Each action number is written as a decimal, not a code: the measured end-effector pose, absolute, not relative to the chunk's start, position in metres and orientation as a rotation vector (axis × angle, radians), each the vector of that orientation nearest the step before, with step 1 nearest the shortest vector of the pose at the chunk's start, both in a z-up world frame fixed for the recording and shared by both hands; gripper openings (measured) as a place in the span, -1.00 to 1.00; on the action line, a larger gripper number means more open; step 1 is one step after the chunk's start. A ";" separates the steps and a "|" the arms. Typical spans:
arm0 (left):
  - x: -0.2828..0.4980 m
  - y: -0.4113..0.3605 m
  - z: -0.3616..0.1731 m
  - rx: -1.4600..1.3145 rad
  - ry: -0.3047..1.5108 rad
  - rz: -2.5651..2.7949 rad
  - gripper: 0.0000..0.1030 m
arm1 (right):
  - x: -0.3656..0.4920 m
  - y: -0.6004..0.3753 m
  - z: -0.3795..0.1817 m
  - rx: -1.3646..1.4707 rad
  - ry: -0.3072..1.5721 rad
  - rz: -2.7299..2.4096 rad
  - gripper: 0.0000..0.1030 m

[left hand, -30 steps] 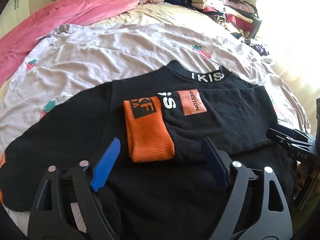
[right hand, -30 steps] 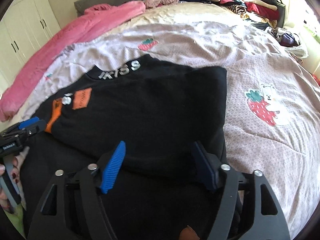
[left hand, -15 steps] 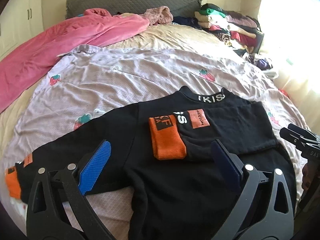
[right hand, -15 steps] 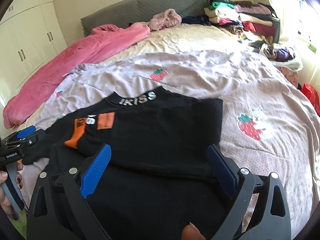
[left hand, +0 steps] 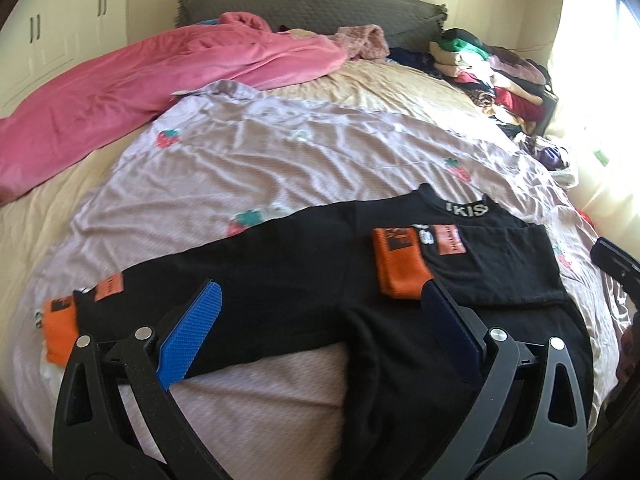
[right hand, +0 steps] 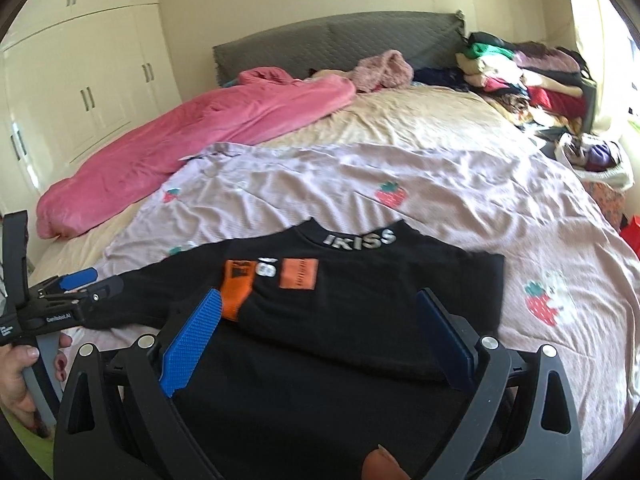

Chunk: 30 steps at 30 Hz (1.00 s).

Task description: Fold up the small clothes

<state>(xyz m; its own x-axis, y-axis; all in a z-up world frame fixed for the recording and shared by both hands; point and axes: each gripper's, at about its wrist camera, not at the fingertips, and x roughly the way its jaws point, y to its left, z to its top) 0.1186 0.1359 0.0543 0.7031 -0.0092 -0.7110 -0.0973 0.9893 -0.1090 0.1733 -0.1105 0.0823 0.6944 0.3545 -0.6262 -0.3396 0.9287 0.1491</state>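
Both claws, left (left hand: 320, 312) and right (right hand: 318, 324), are held wide open and empty above the black knit orange-cuffed sweater (right hand: 360, 304), one sleeve folded across it, on the bed (right hand: 440, 184).

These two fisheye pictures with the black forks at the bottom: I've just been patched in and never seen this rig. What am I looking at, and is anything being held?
No robot arm here: a person holds a two-finger gripper in each hand, and each gripper carries a camera looking forward along its fingers. The forks at the bottom are those fingers.

In the left wrist view you see the left gripper; in the right wrist view, the right gripper. The right view also catches the left one at its left edge, with the hand gripping its handle.

A black sweatshirt lies on a lilac strawberry-print sheet on a bed. One sleeve is folded across the chest, its orange cuff on top; the other sleeve still lies stretched out sideways. A pink blanket and a clothes pile sit farther back.

Both grippers are open and hold nothing.
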 end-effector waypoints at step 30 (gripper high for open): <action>0.048 0.285 0.037 -0.311 0.774 0.344 0.82 | 0.168 0.022 0.079 -0.109 0.701 0.626 0.87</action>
